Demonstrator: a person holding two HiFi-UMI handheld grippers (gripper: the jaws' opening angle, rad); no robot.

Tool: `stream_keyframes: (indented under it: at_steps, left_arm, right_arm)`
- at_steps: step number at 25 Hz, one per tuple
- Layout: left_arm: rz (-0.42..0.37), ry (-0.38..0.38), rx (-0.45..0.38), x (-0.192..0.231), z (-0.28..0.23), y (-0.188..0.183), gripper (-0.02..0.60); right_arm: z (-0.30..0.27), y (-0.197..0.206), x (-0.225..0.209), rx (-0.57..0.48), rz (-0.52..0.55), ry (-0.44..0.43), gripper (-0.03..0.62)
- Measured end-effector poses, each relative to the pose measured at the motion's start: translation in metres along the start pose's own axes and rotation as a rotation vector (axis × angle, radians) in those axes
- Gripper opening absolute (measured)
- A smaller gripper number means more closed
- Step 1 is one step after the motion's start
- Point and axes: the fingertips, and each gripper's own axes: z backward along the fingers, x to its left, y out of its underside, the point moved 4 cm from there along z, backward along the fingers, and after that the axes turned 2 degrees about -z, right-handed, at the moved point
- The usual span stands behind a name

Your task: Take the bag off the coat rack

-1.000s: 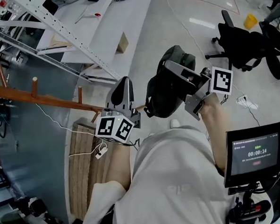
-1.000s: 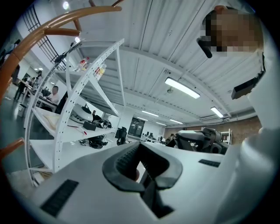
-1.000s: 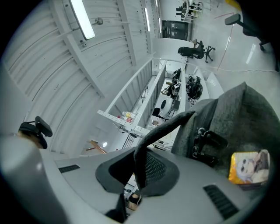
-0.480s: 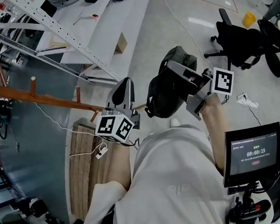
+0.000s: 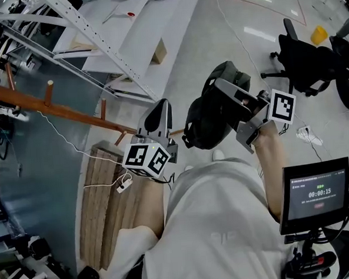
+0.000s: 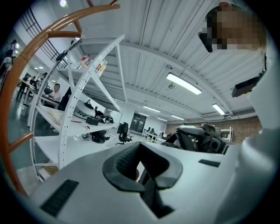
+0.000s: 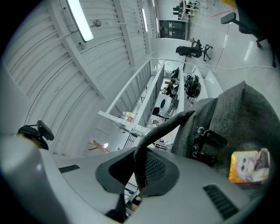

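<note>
Grey bag appears free of the coat rack, hanging only by its strap, which the right gripper jaws pinch. The left gripper jaws are closed and empty. Risk: the strap slips and the bag drops.

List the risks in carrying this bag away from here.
The right gripper holds the bag only by its thin strap, which could slip through. The left gripper is shut and empty, so nothing else supports the bag. The coat rack is close, and the hanging bag might catch a peg.
</note>
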Motion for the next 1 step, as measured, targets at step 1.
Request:
stream_keyframes:
  at_steps: [1]
  left_arm:
    - [0.002, -0.002, -0.001, 0.0003, 0.0012, 0.0004, 0.006]
  right_arm:
    - [0.0001, 0.0008, 0.0004, 0.001, -0.001, 0.0, 0.034]
